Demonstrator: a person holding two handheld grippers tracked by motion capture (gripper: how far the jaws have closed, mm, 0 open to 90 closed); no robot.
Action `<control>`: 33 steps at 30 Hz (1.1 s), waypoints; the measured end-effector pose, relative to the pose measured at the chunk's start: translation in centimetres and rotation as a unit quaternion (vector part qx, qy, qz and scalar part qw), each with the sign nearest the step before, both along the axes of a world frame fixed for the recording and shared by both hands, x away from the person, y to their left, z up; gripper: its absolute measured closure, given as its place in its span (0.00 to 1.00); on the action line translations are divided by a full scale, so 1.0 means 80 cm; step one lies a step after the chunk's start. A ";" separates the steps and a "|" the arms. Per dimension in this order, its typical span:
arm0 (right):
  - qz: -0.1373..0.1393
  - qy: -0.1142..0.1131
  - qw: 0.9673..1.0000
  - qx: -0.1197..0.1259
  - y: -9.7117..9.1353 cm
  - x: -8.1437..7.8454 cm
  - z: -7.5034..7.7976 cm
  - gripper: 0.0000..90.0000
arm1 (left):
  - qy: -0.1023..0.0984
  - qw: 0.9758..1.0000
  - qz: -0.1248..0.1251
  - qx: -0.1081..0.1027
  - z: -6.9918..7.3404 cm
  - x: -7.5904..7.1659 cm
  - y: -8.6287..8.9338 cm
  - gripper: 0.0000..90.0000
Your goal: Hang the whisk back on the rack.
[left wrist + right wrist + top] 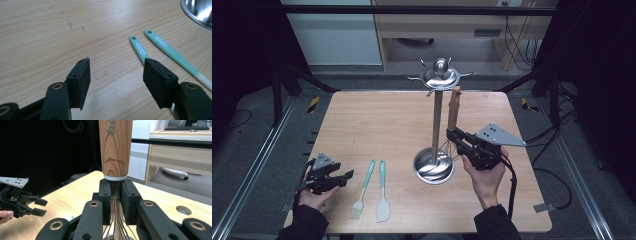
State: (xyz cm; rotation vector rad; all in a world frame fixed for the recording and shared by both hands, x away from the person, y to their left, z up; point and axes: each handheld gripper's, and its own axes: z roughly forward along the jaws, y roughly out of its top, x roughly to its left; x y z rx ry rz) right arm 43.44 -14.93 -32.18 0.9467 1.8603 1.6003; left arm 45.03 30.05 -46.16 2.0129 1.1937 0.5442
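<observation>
I see the wooden table with the tall steel rack standing on it, hooks ringing its top plate. My right gripper is pinching a whisk by the neck just under its wooden handle, handle up beside the rack's pole, wires hanging toward the base dish. I judge the main risk is knocking the pole and tipping the rack as I lift toward a hook. The grip sits on thin wire, so the whisk could swivel or slip. My left gripper rests near the table's edge, jaws spread and empty, close to two spatulas it could nudge.
</observation>
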 end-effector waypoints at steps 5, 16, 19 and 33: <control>-0.002 -0.001 1.000 0.003 0.000 0.000 0.001 0.87 | 0.000 1.000 -0.001 0.001 0.000 0.000 0.000 0.43; -0.012 -0.009 1.000 -0.003 -0.016 -0.012 0.004 0.84 | -0.001 1.000 -0.001 0.000 0.000 0.000 0.000 0.43; -0.016 -0.011 1.000 -0.003 -0.022 -0.016 0.006 0.87 | -0.003 1.000 -0.002 0.001 0.001 -0.001 0.000 0.44; -0.052 -0.009 0.998 -0.018 -0.051 -0.024 0.004 0.99 | -0.006 1.000 -0.017 0.003 0.004 -0.005 -0.007 0.53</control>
